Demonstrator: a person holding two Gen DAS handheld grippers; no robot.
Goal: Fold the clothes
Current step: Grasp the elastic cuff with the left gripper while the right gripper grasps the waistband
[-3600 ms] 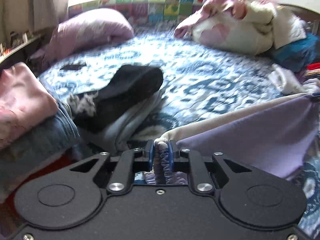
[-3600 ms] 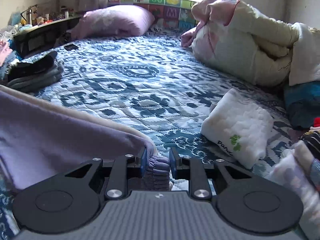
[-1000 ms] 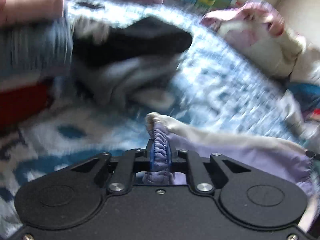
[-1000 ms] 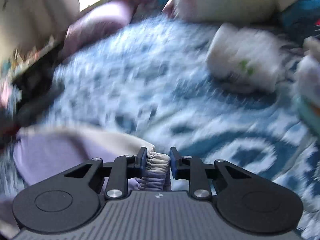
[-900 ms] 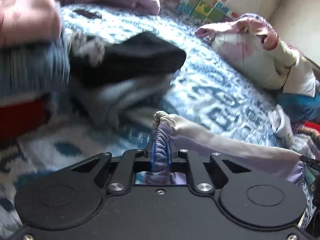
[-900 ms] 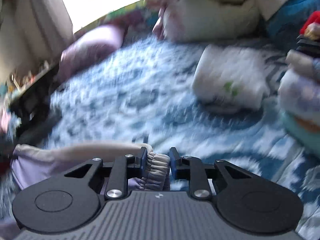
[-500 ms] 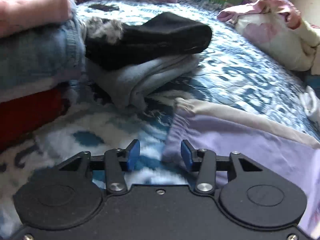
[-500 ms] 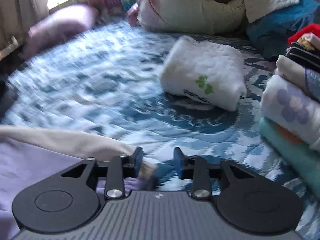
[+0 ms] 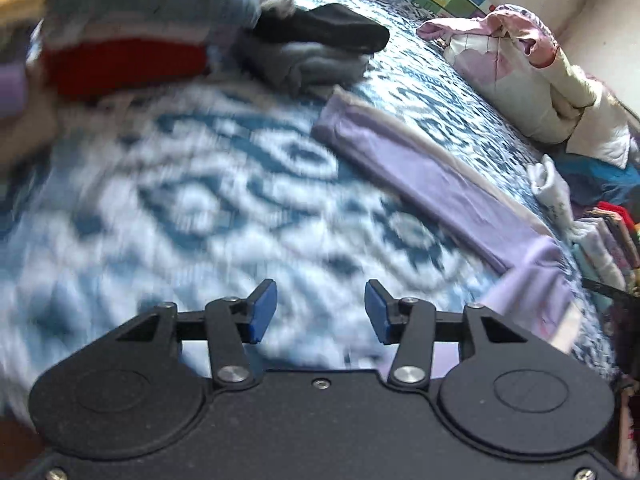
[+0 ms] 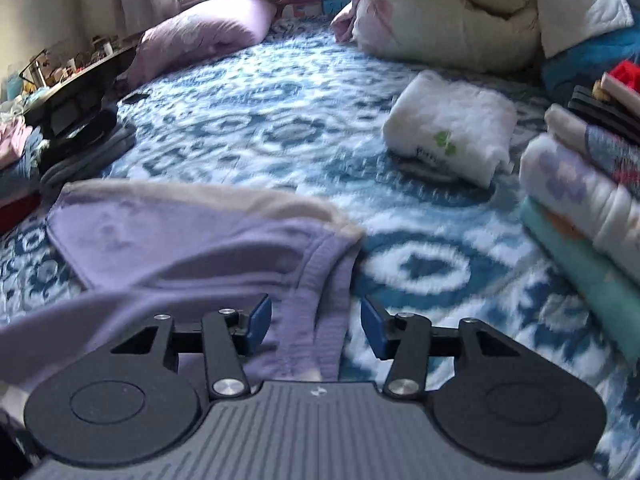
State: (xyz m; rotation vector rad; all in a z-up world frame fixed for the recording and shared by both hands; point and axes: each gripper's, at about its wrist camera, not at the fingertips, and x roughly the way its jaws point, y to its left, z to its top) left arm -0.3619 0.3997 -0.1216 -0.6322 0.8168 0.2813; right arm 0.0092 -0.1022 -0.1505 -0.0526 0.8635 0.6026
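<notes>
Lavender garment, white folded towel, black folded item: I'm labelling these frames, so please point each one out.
lavender garment (image 10: 168,236): right wrist view, flat upper panel.
white folded towel (image 10: 460,128): right wrist view, top face above the green print.
black folded item (image 9: 324,30): left wrist view, its upper surface.

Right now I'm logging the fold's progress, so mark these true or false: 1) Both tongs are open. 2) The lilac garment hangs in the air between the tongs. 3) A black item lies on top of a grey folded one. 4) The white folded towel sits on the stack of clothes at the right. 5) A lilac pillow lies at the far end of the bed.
1) True: the left tongs and right tongs both stand open and hold nothing.
2) False: the lilac garment lies on the bedspread.
3) True: the black item lies on the grey folded one.
4) False: the white folded towel lies on the bedspread, apart from the stack.
5) True: the lilac pillow.
</notes>
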